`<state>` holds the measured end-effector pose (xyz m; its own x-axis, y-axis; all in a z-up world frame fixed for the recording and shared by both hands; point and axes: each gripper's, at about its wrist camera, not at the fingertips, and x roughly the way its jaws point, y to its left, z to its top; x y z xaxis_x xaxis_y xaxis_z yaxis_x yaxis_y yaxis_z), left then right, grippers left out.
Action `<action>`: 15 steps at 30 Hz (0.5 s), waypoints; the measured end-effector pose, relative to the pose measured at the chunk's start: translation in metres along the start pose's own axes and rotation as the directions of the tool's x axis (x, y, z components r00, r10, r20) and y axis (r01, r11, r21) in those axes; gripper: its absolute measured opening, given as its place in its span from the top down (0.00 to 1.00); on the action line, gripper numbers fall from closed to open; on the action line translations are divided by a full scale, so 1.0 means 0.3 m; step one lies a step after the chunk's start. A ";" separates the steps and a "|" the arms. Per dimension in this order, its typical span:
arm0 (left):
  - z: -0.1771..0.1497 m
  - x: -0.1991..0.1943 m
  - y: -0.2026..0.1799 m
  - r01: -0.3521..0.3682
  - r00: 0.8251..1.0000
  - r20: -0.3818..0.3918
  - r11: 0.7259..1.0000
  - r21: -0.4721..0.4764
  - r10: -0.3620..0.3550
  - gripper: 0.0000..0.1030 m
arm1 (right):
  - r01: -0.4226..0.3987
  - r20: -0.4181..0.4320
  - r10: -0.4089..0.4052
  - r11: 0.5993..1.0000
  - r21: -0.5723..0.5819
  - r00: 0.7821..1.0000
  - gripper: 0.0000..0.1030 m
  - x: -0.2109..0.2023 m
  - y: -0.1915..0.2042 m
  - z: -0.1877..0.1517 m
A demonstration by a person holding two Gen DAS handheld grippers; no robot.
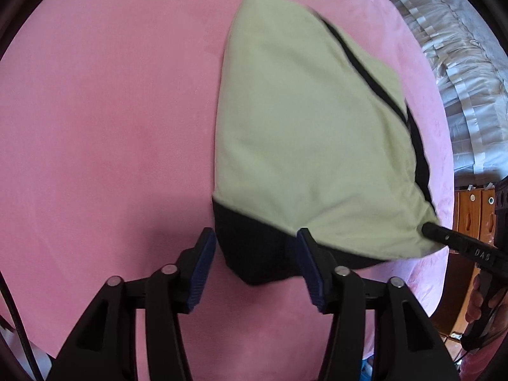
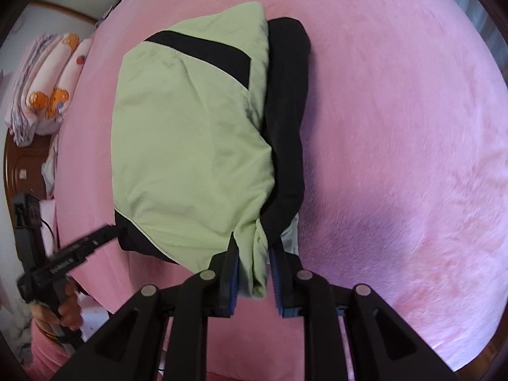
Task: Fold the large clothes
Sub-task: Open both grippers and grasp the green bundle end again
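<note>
Final fold laid on pink bed [image 1: 95, 127]. My left gripper [image 1: 255, 266] gapes empty; right gripper [image 2: 254, 273] pinches green-black garment [image 2: 190, 133] corner. Next: release, withdraw.

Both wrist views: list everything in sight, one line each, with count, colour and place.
Garment: one, pale green with black panels, folded on the bed.
Bed cover: one, pink, under the garment.
Folded bedding: one stack, pink and white with orange prints, beside the bed in the right wrist view.
Ruffled fabric: grey-white, beyond the bed in the left wrist view.
Wooden furniture: brown, beside the bed.
Left gripper: one, black with blue pads, jaws apart, black hem between them unpressed.
Right gripper: one, black with blue pads, green corner between its jaws.
</note>
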<state>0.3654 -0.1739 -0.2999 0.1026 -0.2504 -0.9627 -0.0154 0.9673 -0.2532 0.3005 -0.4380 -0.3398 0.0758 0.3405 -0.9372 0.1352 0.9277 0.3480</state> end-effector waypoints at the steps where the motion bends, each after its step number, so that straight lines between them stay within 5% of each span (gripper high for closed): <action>1: 0.038 -0.027 -0.007 0.005 1.000 0.026 1.000 0.006 -0.006 0.28 | 0.019 0.003 -0.019 1.000 -0.013 1.000 0.76 -0.014 0.010 0.016; 5: 0.187 -0.097 -0.036 0.024 0.994 0.104 0.999 0.042 -0.028 0.25 | 0.102 0.068 -0.101 0.995 -0.019 0.993 0.52 -0.078 0.027 0.071; 8: 0.283 -0.113 -0.047 0.019 0.988 0.153 0.998 0.060 -0.028 0.25 | 0.059 0.132 -0.060 0.998 0.007 0.989 0.43 -0.107 0.010 0.139; 15: 0.491 0.002 -0.015 0.005 0.984 0.176 0.999 0.050 -0.013 0.25 | 0.009 0.210 -0.019 0.999 0.048 0.977 0.42 -0.035 -0.028 0.378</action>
<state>0.5120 -0.1723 -0.2855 0.2763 -0.2522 -0.9274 0.0351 0.9670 -0.2525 0.4105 -0.4666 -0.3302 0.2793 0.2829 -0.9176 0.1832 0.9224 0.3401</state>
